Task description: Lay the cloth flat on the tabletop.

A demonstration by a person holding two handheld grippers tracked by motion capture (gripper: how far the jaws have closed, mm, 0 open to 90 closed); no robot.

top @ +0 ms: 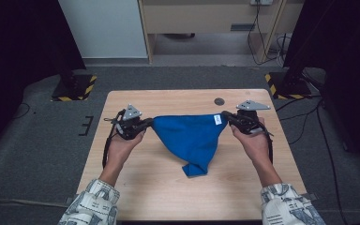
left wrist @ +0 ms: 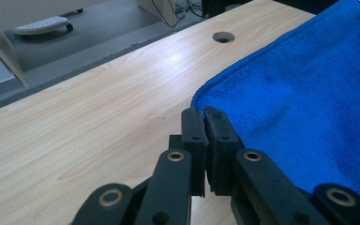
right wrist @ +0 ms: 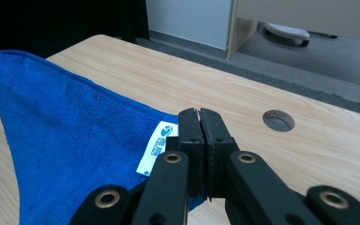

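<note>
1. High view: the left gripper (top: 146,123) is pinching one top corner of the blue microfibre cloth (top: 192,138), jaws clamped together on it.
2. Cloth is hanging stretched between both grippers, its bottom tip resting on the pale wooden table (top: 136,185).
3. The right gripper (top: 226,115) is clamping the labelled corner; laying flat or folding likely remains.

Light wooden table (top: 136,187), pale grain running lengthwise, rectangular with rounded far corners. Round cable hole (top: 219,101) near the far edge, right of centre; seen also in the left gripper view (left wrist: 223,37) and the right gripper view (right wrist: 278,120). Blue microfibre cloth (top: 192,136) hangs over the middle of the top; its lowest folded tip (top: 194,169) rests on the wood, the rest looks lifted clear. Table stands on grey carpet (top: 42,140).
</note>
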